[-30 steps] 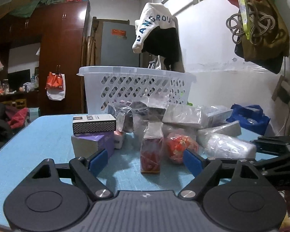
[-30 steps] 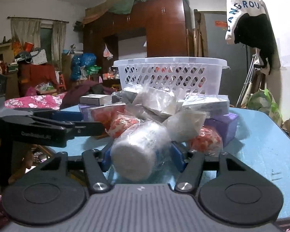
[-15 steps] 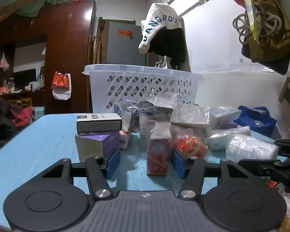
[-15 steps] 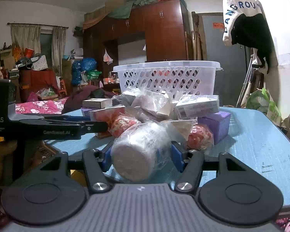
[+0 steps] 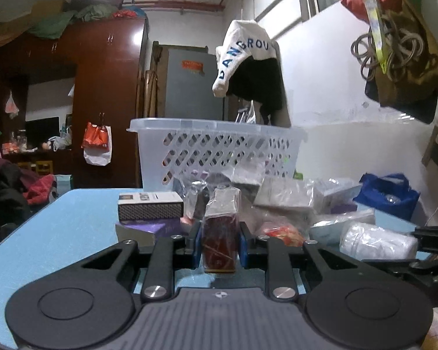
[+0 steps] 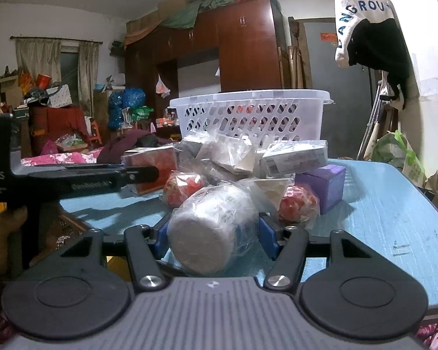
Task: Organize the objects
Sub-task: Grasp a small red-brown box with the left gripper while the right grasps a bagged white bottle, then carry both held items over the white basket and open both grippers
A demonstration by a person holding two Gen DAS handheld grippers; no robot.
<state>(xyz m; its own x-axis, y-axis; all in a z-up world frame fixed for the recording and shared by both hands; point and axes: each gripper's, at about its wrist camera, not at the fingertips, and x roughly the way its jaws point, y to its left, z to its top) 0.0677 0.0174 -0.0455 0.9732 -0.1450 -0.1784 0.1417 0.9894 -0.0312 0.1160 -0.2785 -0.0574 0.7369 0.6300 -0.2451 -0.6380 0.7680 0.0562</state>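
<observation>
A tall red packet (image 5: 219,233) wrapped in clear plastic stands on the blue table (image 5: 73,218). My left gripper (image 5: 219,242) is shut on it, with both blue pads pressing its sides. In the right wrist view a white jar (image 6: 210,233) in a plastic bag lies at the table's near edge, and my right gripper (image 6: 211,230) is shut on it. The same jar (image 5: 376,240) shows at the right of the left wrist view. A white slotted basket (image 5: 219,145) (image 6: 254,113) stands behind the pile, on the far side of the table.
Beside the red packet a patterned box (image 5: 150,205) is stacked on a purple box (image 5: 149,229). Two red round bundles (image 6: 184,186) (image 6: 299,204), a purple box (image 6: 321,186) and several clear-wrapped packs crowd the middle. Bare blue table (image 6: 379,218) lies to the right.
The left jaws have closed from wide apart onto the red packet. The right gripper keeps the same hold on the white jar.
</observation>
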